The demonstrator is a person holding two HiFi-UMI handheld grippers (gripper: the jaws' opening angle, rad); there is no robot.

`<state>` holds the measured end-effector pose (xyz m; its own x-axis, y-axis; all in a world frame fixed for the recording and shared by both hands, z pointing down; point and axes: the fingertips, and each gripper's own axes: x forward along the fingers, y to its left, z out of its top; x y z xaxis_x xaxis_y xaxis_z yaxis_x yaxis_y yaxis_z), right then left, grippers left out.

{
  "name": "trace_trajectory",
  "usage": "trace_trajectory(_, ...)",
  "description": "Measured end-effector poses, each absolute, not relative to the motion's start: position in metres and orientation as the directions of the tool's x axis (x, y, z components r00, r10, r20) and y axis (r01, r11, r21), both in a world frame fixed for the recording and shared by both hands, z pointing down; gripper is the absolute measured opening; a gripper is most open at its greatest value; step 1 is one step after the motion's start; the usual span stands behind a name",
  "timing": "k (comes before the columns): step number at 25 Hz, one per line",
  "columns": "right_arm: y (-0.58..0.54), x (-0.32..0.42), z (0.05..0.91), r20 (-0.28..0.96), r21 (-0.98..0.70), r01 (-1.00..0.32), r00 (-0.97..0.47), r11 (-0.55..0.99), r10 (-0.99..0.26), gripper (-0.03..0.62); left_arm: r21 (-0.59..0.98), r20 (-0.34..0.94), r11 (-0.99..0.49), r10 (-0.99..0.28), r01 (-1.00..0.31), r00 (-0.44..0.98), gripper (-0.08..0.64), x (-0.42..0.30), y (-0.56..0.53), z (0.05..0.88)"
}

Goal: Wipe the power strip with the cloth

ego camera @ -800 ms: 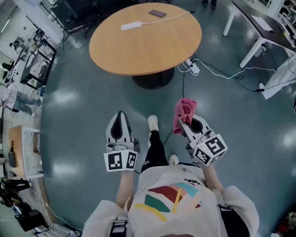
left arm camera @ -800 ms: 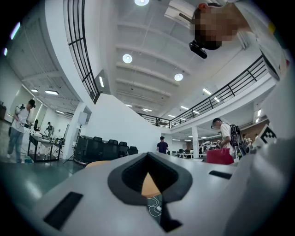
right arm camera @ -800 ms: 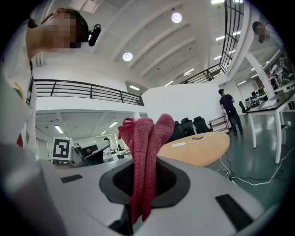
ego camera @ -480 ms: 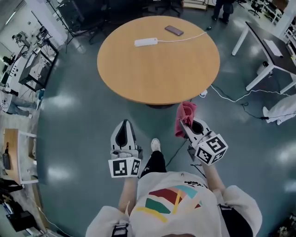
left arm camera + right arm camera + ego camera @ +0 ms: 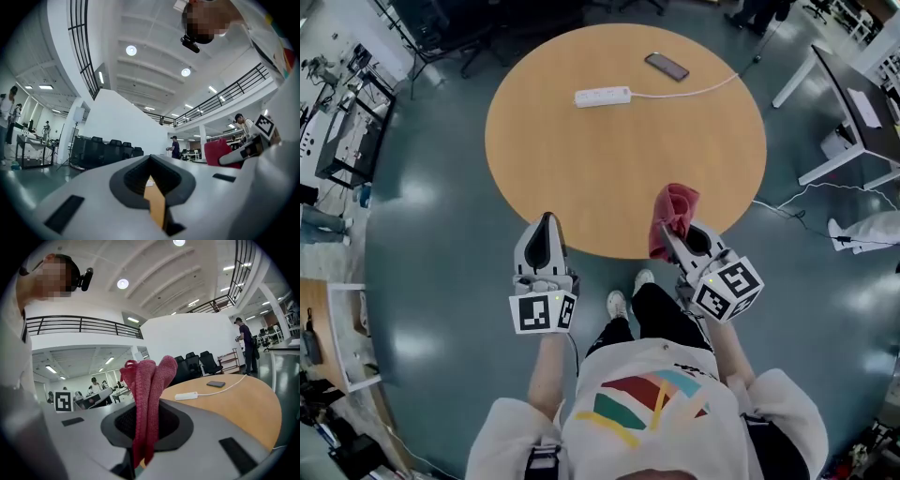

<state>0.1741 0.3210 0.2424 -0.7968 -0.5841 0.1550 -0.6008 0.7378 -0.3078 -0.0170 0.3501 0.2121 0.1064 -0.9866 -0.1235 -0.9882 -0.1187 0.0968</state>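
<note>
- Head view: the power strip (image 5: 602,96) lies on the far side of the round desk (image 5: 581,187), well apart from my left claw (image 5: 547,225) and right claw (image 5: 667,242) at the near edge. A long reach could shove it toward the phone (image 5: 666,66).
- Left gripper view: my left claw is closed on nothing. Unless it steadies the strip, wiping may slide it.
- Right gripper view: my right claw pinches the red cloth (image 5: 674,211), bunched upright. Held by a narrow fold, it could pull free under pressure.
</note>
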Motion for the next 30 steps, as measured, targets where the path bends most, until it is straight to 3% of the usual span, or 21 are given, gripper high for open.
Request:
trace_trajectory(5, 0.231, 0.162, 0.263, 0.151, -0.351, -0.587, -0.804, 0.73, -0.575, 0.038, 0.037, -0.115, -0.114, -0.987, -0.993, 0.109, 0.035, -0.031, 0.259, 0.222)
trace_trajectory(13, 0.086, 0.156, 0.277, 0.224, -0.417, -0.55, -0.834, 0.724, -0.504, 0.04, -0.022, 0.017, -0.115, -0.993, -0.993, 0.115, 0.034, -0.036, 0.11, 0.237)
trace_trajectory(17, 0.037, 0.103, 0.277, 0.233, -0.503, -0.503, -0.862, 0.702, -0.451, 0.04, -0.044, 0.114, -0.165, -0.981, -0.985, 0.159, 0.034, -0.071, 0.048, 0.26)
trace_trajectory(22, -0.04, 0.057, 0.304, 0.232, -0.633, -0.44, -0.893, 0.637, -0.386, 0.04, -0.105, 0.295, -0.261, -0.929, -0.959, 0.221, 0.034, -0.066, -0.047, 0.334)
trace_trajectory(26, -0.101, -0.008, 0.35, 0.345, -0.63, -0.439, -0.897, 0.641, -0.275, 0.04, -0.121, 0.417, -0.307, -0.879, -0.944, 0.233, 0.034, -0.082, -0.099, 0.389)
trace_trajectory(30, -0.153, -0.062, 0.396, 0.451, -0.656, -0.469, -0.872, 0.591, -0.191, 0.04, -0.085, 0.457, -0.305, -0.858, -0.949, 0.234, 0.034, -0.101, -0.134, 0.418)
